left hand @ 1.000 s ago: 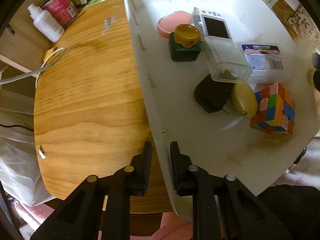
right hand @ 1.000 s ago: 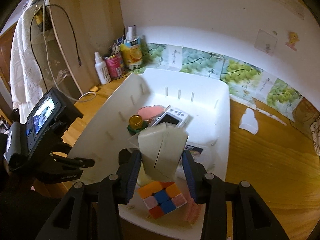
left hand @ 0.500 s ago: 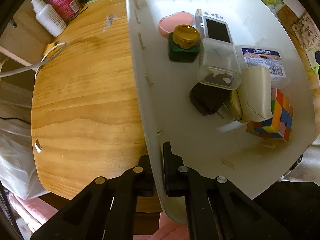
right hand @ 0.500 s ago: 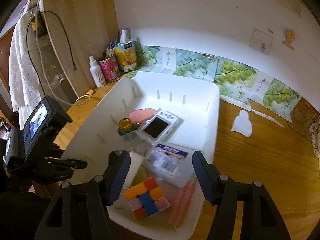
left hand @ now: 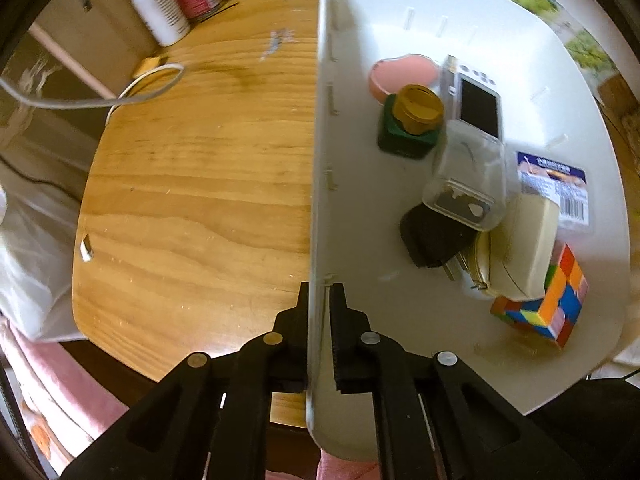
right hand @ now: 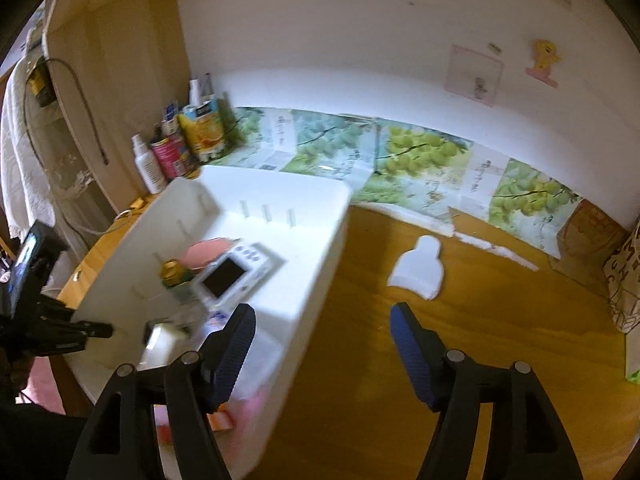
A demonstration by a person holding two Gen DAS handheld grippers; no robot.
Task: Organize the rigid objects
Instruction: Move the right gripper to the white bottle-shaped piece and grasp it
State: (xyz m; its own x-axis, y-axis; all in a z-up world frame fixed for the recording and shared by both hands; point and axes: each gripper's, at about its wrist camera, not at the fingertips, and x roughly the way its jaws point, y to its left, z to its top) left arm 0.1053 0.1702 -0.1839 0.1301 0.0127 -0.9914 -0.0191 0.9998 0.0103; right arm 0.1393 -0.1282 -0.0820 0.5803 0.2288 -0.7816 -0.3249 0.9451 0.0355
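Observation:
A white bin (left hand: 360,208) sits on the wooden table (left hand: 192,184). It holds a Rubik's cube (left hand: 548,304), a cream box (left hand: 524,248), a black plug (left hand: 432,236), a clear case (left hand: 468,176), a green jar with a gold lid (left hand: 412,124), a white camera (left hand: 476,100) and a pink disc (left hand: 400,74). My left gripper (left hand: 320,296) is shut on the bin's left wall. My right gripper (right hand: 324,332) is open and empty, above the bin's right wall (right hand: 320,280). The camera (right hand: 236,272) also shows in the right wrist view.
Bottles and cans (right hand: 180,152) stand at the table's back left corner. A white cut-out shape (right hand: 418,268) lies on the table right of the bin. A white cable (left hand: 100,96) loops on the left. A patterned bag (right hand: 624,280) stands at the far right.
My right gripper let go of the cream box in the bin, opened wide and swung right over the bin's wall. My left gripper closed on the bin's left wall.

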